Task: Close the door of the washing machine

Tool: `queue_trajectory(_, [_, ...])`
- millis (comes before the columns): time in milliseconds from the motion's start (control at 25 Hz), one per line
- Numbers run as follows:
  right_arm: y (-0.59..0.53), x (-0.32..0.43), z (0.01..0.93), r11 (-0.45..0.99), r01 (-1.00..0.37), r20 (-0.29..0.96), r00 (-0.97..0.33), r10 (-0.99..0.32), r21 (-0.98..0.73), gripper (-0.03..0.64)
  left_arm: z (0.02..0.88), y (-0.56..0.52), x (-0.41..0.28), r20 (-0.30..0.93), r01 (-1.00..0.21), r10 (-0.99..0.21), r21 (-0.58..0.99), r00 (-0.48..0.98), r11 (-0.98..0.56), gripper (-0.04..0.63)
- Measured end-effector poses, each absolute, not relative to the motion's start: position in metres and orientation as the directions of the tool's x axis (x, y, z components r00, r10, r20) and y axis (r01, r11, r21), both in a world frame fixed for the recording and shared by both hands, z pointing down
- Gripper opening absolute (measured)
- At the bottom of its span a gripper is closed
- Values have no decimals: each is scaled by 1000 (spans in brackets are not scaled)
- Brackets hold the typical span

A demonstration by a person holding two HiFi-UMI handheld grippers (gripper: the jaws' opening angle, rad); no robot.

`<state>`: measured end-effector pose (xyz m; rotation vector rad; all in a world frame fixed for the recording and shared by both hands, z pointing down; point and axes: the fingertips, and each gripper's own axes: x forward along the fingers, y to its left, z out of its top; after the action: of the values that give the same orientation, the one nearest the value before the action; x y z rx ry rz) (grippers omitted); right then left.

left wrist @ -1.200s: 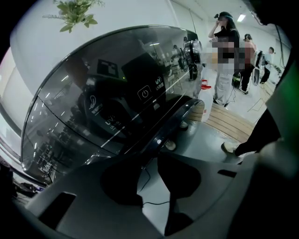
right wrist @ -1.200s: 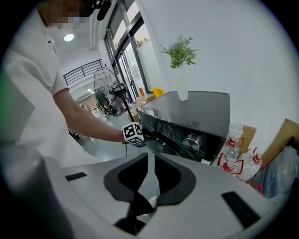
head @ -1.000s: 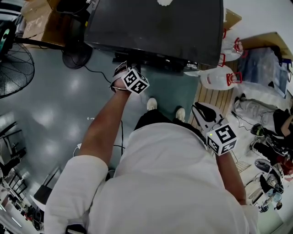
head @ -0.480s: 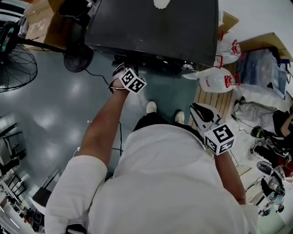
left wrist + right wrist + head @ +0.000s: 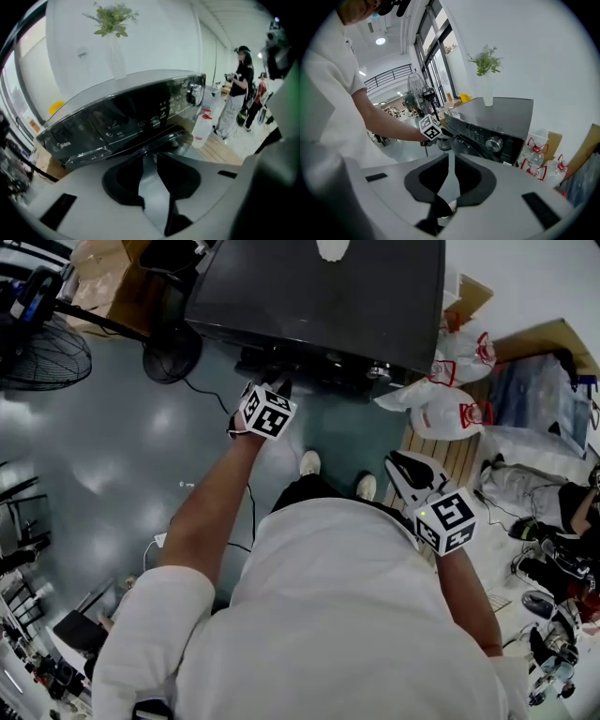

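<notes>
Dark grey front-loading washing machine [image 5: 319,296]: round dark door [image 5: 157,140] under control panel [image 5: 140,124], looks near shut (latch unclear). Likely rigid, hinged, slick: push rim, no pinch. Left gripper [image 5: 278,383] at door top, fingers [image 5: 123,183] apart, just been closing, empty. Right gripper [image 5: 405,465] fingers slightly apart, empty.

Black washing machine [image 5: 319,306], glossy grey floor [image 5: 112,446], white jugs [image 5: 448,414] with red handles.
</notes>
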<state>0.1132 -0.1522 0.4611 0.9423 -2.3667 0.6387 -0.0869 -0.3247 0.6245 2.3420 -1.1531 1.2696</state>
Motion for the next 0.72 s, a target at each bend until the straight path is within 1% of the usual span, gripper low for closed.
queue_trajectory(120, [-146,121,456,669,-706,593,-649,-477,-234,48,607,-304,-85,763,-823,-538,-15,358,-569,83])
queue_trajectory(240, [-139,131,452,689,-685,577,-670,-466,-239,41,585,-281,-77,719,-863,-564,98,406,-495,64])
queue_trajectory(520, [-132,151,439,737,-626,554,-720,-419,-255,26,530,-227,-44,645,-868,-592,267,484,-418,44])
queue_trajectory(720, [-132,158,436,779,-570,544,-754,-368,-262,18,490,-194,-12,574,-838,-611,387,545,-384,40])
